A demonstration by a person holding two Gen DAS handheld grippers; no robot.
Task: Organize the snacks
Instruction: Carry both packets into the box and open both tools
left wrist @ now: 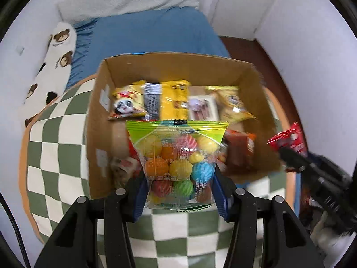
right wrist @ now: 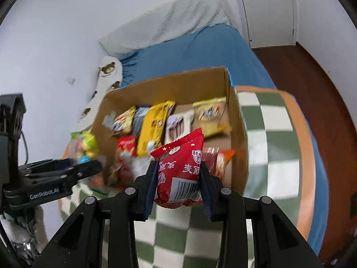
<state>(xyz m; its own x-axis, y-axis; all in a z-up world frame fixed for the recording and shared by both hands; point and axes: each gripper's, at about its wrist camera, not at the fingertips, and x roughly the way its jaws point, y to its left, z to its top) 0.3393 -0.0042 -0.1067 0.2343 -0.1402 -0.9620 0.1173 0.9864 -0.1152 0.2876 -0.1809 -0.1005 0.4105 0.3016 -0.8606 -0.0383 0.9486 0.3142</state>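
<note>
- Between the fingers of the left gripper (left wrist: pixel 179 187) hangs a clear candy bag (left wrist: pixel 178 156) full of coloured balls, clamped by its lower sides, with its green top edge reaching toward 12 o'clock over the near part of the box.
- Across at 3 o'clock in the left wrist view, the right gripper (right wrist: pixel 177 178) pinches a red snack packet (right wrist: pixel 180 169) by its sides, barcode end down; it hovers above the near right part of the box.
- Both tools are closed onto their loads, neither wide open.
- Beneath them sits the cardboard box (left wrist: pixel 100 120), open at the top and resting on a green-and-white checked cushion (left wrist: pixel 55 156).
- Along the box's far wall, at 12 o'clock, a tidy row already stands: a panda packet (left wrist: pixel 127 105), a dark packet, a yellow packet (left wrist: pixel 175 100), a pale pink-and-white pack (left wrist: pixel 203 108) and a tan packet (left wrist: pixel 232 102).
- Nearer, at 6 o'clock inside the box, red and brown packets lie looser and partly hidden behind the candy bag.
- My judgement: the job is well underway, one row done, a second row half formed, and the two held packs still need placing.
- Behind the box lie a blue bed (left wrist: pixel 151 31) and a bear-print pillow (left wrist: pixel 55 62) at 10 o'clock.
</note>
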